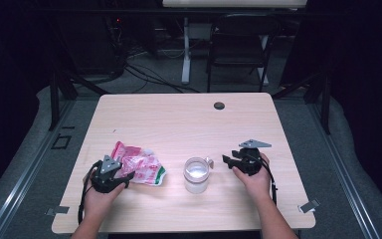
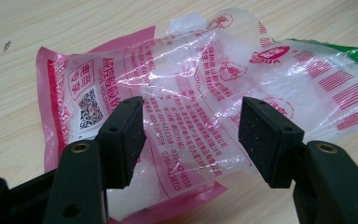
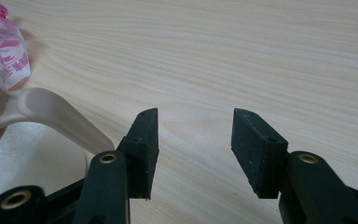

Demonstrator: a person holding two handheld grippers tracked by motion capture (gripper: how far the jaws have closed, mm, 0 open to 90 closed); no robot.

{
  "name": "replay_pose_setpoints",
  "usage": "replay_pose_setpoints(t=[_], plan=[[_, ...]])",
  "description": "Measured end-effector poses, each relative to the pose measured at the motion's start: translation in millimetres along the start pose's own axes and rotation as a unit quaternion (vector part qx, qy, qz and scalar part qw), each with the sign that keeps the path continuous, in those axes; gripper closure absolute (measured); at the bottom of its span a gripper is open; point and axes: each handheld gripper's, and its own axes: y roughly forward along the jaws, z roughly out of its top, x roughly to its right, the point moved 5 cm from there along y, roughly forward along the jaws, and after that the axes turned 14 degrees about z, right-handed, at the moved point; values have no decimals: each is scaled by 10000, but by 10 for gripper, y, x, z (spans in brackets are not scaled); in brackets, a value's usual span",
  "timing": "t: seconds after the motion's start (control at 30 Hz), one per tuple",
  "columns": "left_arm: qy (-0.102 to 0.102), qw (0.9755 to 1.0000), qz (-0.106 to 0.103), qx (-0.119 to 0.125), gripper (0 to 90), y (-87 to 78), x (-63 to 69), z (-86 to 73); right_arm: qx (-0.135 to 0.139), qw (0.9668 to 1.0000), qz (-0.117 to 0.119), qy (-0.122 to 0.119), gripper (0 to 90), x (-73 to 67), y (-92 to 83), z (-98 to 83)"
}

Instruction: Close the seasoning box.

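Left gripper (image 1: 125, 178): the jaws stand wide apart and grasp nothing. In the left gripper view (image 2: 191, 135) the pink and clear bag (image 2: 191, 84) lies on the table right in front of the pads, and part of it shows through the gap between them. Whether the pads touch the film I cannot tell.

Right gripper (image 1: 225, 159): the jaws are released, wide apart, with only bare wood between them in the right gripper view (image 3: 193, 149). They hold nothing.

Bag (image 1: 138, 167): it lies crumpled and flat on the near left part of the table, with red print, a QR code and a green corner on the side toward the cup.

Cup (image 1: 197, 174): a clear cup with something white inside stands upright between the two grippers, just beside the right one. Its pale rim and handle (image 3: 51, 114) come close to the left pad in the right gripper view, but apart from it.

Table (image 1: 179, 119): light wood, with a small dark round hole (image 1: 219, 105) near the far edge.

Behind the table: a black chair (image 1: 238, 47) and cables on the floor.

Way between: the cup stands between the right gripper and the bag.
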Motion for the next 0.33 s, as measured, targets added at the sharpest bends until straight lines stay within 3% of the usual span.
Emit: replay_pose_setpoints(t=[0.23,0.33], plan=[[-52,9999,53,68,403,-10,-18,19,-98,9999,-54,-3,502,-12,24,-21],[-213,9996,20,158,403,-42,-30,42,-99,9999,-91,-70,493,-26,10,-17]])
